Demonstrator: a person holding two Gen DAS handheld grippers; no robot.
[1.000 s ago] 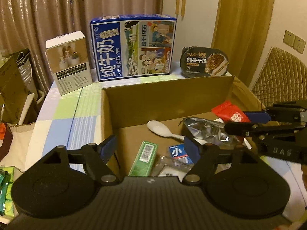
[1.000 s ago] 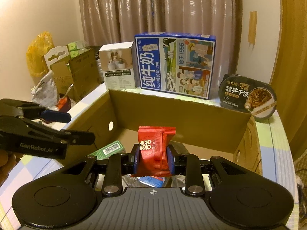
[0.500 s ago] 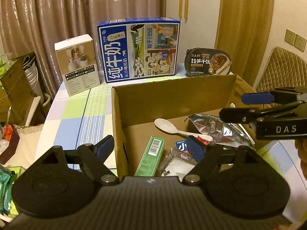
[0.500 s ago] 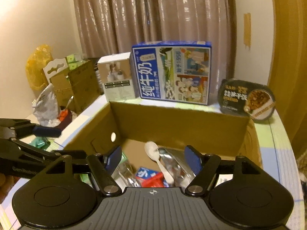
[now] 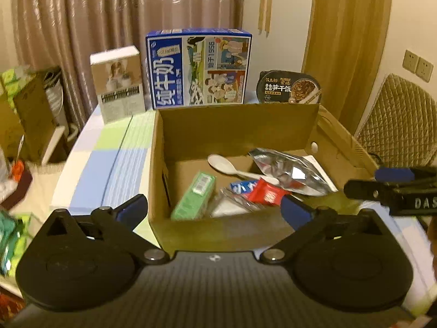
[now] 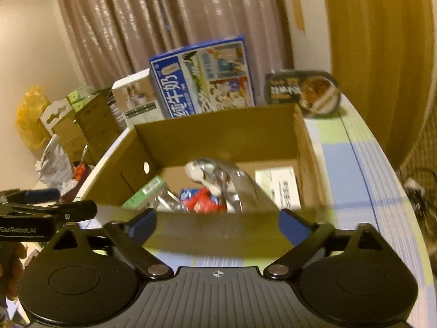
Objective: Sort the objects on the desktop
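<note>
An open cardboard box (image 5: 235,125) (image 6: 218,128) stands on the checked tablecloth. Inside lie a red snack packet (image 5: 269,192) (image 6: 200,203), a white spoon (image 5: 222,164), a green carton (image 5: 195,199) (image 6: 144,192), a silver foil pouch (image 5: 289,170) (image 6: 235,180) and a blue-and-white packet (image 5: 241,187). My left gripper (image 5: 214,210) hangs just in front of the box's near wall, jaws still opening, nothing between them. My right gripper (image 6: 217,224) (image 5: 382,186) is also before the near wall, jaws opening and empty.
Behind the box stand a blue milk carton case (image 5: 198,68) (image 6: 203,78), a white product box (image 5: 117,83) and a black instant-meal bowl (image 5: 289,87) (image 6: 303,93). A quilted chair (image 5: 396,125) is at the right. Cardboard boxes and bags (image 6: 68,125) crowd the left.
The right gripper opened and the red snack packet dropped into the box. Both grippers pulled back from over the box to in front of its near wall, jaws spreading wider.
</note>
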